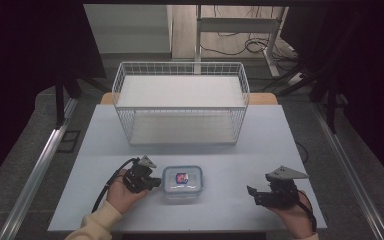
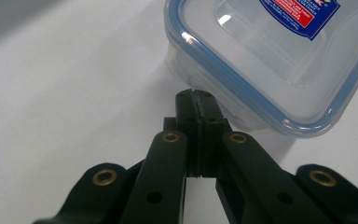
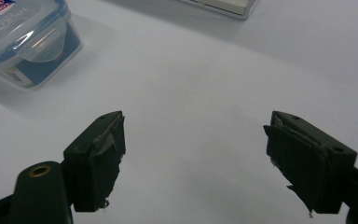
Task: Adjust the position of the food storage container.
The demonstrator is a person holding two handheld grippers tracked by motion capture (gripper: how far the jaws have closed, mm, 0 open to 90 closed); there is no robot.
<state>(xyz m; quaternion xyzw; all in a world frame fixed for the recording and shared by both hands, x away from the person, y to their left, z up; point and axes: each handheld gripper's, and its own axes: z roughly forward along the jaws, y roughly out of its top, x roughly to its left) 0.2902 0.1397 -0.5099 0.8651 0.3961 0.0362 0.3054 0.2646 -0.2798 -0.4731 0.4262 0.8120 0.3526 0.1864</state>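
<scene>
Early stage, by my read: the plastic container (image 1: 182, 183) w/ blue-rimmed lid sits on the bench (image 1: 260, 145), lid on, not yet lifted or gripped, and the white wire basket (image 1: 180, 102) farther back looks empty, so if the box is meant to go in there, that's all still to do. Left gripper (image 1: 152, 181) has its fingers (image 2: 186, 109) clenched together w/ nothing between them; tips sit right at the container's left side wall, low down, under the lid rim. In the left gripper view they're very close to the wall, can't tell if actually touching. Looks like a nudge or a steadying push rather than a grasp. Right gripper (image 1: 252, 195) rests well apart on the container's right, fingers (image 3: 100, 154) spread wide, released, holding nothing; the container shows at the upper left corner of the right gripper view, far off its tips.
</scene>
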